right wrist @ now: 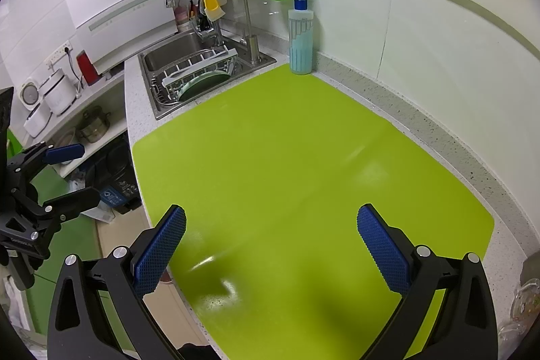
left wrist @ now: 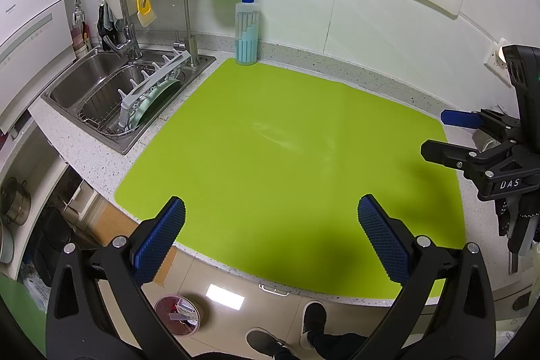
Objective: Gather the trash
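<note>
- Tabletop: green mat fills frame centre, bare; no trash on it.
- Trash bin, lower left on floor: trash likely collected.
- Left gripper, right gripper: both released, holding nothing, hovering low centre.

"DAS" in white letters on the black body of the right claw, right edge of the left wrist view. "Panasonic" on the white appliance, upper left of the right wrist view; small, barely legible. Bottle label unreadable.
</note>
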{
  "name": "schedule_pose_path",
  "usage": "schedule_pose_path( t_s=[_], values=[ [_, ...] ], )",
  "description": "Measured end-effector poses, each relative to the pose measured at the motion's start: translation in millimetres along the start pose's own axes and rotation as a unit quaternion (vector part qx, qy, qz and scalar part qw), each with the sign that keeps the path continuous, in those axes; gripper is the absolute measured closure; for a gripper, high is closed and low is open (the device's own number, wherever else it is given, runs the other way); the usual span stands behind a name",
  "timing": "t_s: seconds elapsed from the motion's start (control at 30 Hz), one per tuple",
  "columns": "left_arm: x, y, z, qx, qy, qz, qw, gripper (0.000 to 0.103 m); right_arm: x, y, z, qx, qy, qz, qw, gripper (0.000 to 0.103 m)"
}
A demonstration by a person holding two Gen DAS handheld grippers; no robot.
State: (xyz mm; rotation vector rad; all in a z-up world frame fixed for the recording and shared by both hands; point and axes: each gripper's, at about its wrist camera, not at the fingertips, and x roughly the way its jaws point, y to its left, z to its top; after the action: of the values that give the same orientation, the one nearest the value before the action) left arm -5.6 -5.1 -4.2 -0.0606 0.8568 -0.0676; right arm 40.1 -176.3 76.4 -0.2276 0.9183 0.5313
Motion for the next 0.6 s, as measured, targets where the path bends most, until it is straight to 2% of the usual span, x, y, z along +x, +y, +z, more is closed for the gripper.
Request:
schedule_pose_path(
  t_s=[0.6],
  values=[
    [1.0,3.1,0.0,-0.002,0.000,0.001,1.0000,0.003,3.1,1.7,0.0,-0.001,0.001,0.001,1.000,0.006]
  ],
)
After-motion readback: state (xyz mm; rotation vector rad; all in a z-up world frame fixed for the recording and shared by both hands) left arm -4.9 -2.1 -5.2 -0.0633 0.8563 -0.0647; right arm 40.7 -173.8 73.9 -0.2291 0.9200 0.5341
